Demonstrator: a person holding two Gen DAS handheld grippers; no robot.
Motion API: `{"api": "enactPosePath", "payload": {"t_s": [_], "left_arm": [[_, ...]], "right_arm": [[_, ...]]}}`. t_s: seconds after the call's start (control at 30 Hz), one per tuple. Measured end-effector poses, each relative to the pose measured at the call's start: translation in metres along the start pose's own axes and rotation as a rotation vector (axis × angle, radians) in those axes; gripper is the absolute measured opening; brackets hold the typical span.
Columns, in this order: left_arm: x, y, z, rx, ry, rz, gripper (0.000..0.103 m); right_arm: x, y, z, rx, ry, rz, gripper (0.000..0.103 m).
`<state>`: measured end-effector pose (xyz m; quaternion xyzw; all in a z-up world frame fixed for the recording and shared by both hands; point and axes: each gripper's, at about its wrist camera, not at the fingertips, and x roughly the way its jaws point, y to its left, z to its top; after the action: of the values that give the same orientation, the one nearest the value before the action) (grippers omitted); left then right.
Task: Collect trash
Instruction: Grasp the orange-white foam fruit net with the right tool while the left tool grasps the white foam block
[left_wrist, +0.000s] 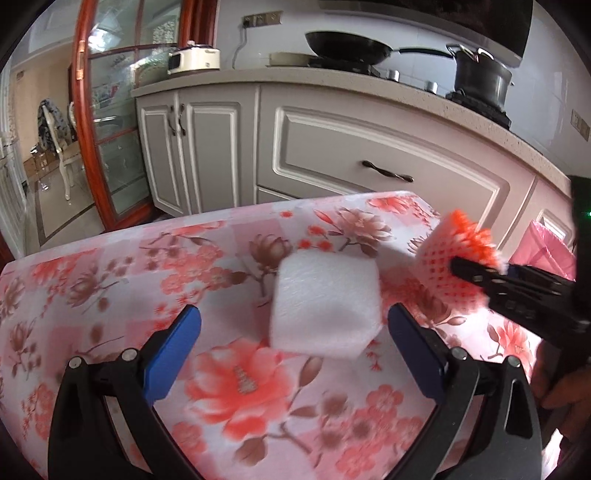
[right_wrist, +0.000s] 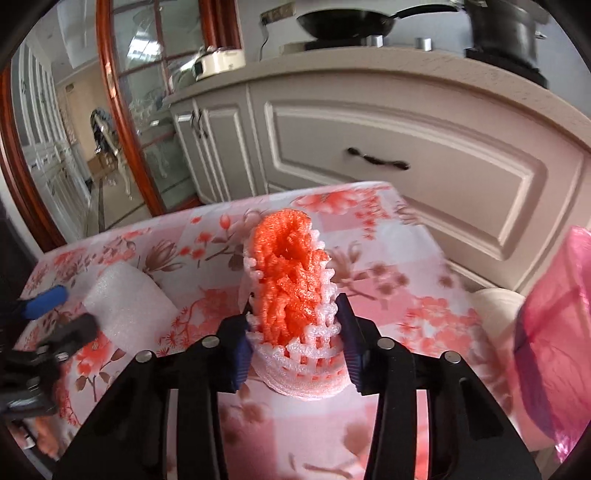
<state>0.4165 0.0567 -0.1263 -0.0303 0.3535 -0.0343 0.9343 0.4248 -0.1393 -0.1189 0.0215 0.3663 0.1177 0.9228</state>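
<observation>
A white foam sheet piece (left_wrist: 325, 302) lies on the floral tablecloth (left_wrist: 110, 288), between and just ahead of my left gripper's (left_wrist: 295, 325) open blue fingers; it also shows in the right wrist view (right_wrist: 129, 302). My right gripper (right_wrist: 295, 325) is shut on an orange and white foam fruit net (right_wrist: 291, 280), held just above the table. The net (left_wrist: 450, 254) and right gripper (left_wrist: 517, 291) show at the right of the left wrist view.
A pink plastic bag (right_wrist: 554, 332) hangs open off the table's right edge, also in the left wrist view (left_wrist: 546, 254). Grey kitchen cabinets (left_wrist: 369, 155) stand behind the table, with a wok (left_wrist: 347, 44) and pot (left_wrist: 480, 77) on the counter. A glass door (left_wrist: 110, 129) is at left.
</observation>
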Motion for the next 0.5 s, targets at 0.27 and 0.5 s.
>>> {"api": "enactPosePath", "payload": {"t_s": [0.27, 0.5], "left_arm": [[0.039, -0.023, 0.01, 0.062, 0.089, -0.003, 0.069], [0.012, -0.033, -0.003, 0.104, 0.023, -0.013, 0.064]], "right_arm": [[-0.035, -0.012, -0.015, 0.042, -0.035, 0.004, 0.04], [-0.058, -0.009, -0.033, 0.06, -0.049, 0.009, 0.04]]}}
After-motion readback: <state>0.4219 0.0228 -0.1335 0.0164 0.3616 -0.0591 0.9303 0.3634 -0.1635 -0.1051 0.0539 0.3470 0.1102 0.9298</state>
